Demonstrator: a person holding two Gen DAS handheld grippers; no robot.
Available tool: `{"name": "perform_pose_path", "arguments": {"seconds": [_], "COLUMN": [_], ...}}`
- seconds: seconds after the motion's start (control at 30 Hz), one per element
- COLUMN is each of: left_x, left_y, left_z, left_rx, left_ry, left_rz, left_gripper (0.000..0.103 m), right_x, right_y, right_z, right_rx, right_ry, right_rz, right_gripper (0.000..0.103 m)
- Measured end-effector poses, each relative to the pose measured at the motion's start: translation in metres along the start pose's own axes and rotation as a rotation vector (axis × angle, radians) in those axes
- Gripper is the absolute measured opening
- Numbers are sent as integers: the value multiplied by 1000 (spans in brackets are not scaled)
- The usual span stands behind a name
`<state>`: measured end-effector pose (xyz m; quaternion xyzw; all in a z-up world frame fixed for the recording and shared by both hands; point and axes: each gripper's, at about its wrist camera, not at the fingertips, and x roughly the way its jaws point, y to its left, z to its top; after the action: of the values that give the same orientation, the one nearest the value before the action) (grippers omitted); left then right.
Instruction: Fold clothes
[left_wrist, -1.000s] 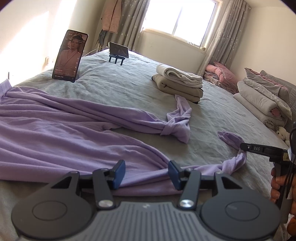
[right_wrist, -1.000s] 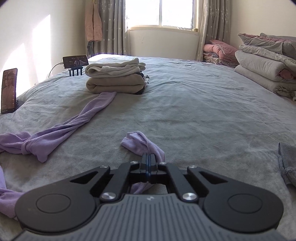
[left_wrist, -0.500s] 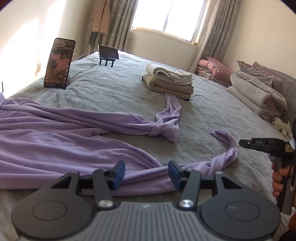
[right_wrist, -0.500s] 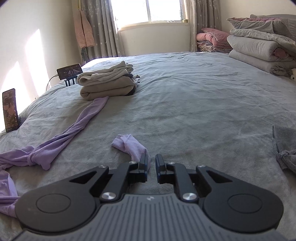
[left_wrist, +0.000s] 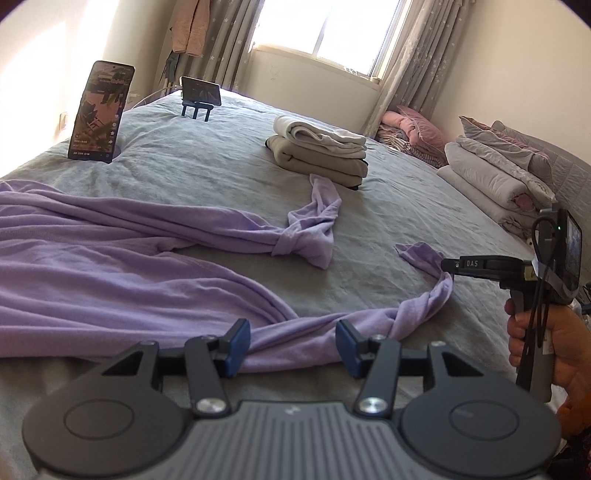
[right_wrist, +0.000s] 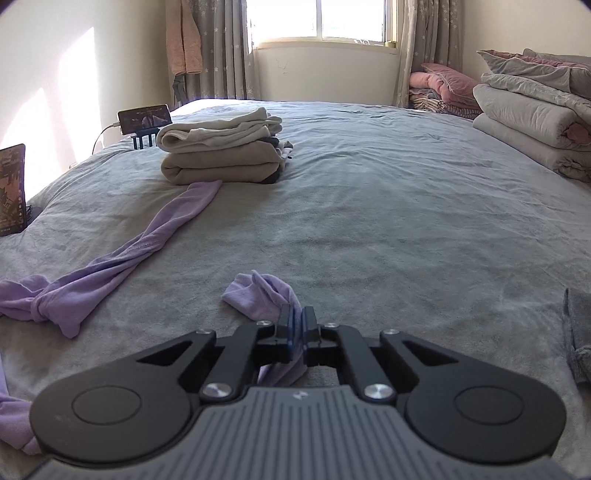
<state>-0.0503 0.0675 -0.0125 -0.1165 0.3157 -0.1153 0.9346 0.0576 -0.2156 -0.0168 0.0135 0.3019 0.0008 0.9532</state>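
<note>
A large purple garment (left_wrist: 110, 280) lies spread over the left of the grey bed (left_wrist: 229, 173). One twisted sleeve with a knot (left_wrist: 306, 240) runs toward the folded stack. The other twisted strip curves along the near edge. My left gripper (left_wrist: 293, 347) is open, its blue pads either side of that strip without pressing it. My right gripper (right_wrist: 297, 328) is shut on the strip's loose end (right_wrist: 258, 295); in the left wrist view the right gripper (left_wrist: 448, 265) pinches the cloth at the bed's right side, held by a hand (left_wrist: 535, 332).
A stack of folded beige and cream clothes (right_wrist: 221, 155) sits mid-bed. Two phones on stands (left_wrist: 99, 110) (left_wrist: 201, 90) stand at the far left. Rolled quilts and pillows (left_wrist: 491, 177) line the right side. A grey cloth (right_wrist: 578, 332) lies at the right edge.
The right gripper opened and let go of the purple end half a second ago, then shut on it again. The left gripper stayed open over the strip.
</note>
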Motion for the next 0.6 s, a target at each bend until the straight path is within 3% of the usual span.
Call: {"name": "perform_pose_path", "arguments": {"seconds": [0.2, 0.5, 0.57, 0.6], "left_x": [0, 7, 11, 12], "left_y": [-5, -5, -6, -6], "left_z": [2, 9, 10, 10], "left_rx": [36, 108, 129, 137], "left_ry": [-2, 40, 51, 56], "left_rz": [-3, 22, 27, 27], "left_gripper": [52, 52, 52, 52], "right_x": [-22, -45, -51, -53], "right_y": [-31, -59, -62, -64], "right_z": [-7, -38, -38, -36], "right_rx": [56, 136, 154, 162], "right_ry": [30, 136, 139, 137], "right_rz": [-48, -20, -8, 1], "right_gripper": [3, 3, 15, 15]}}
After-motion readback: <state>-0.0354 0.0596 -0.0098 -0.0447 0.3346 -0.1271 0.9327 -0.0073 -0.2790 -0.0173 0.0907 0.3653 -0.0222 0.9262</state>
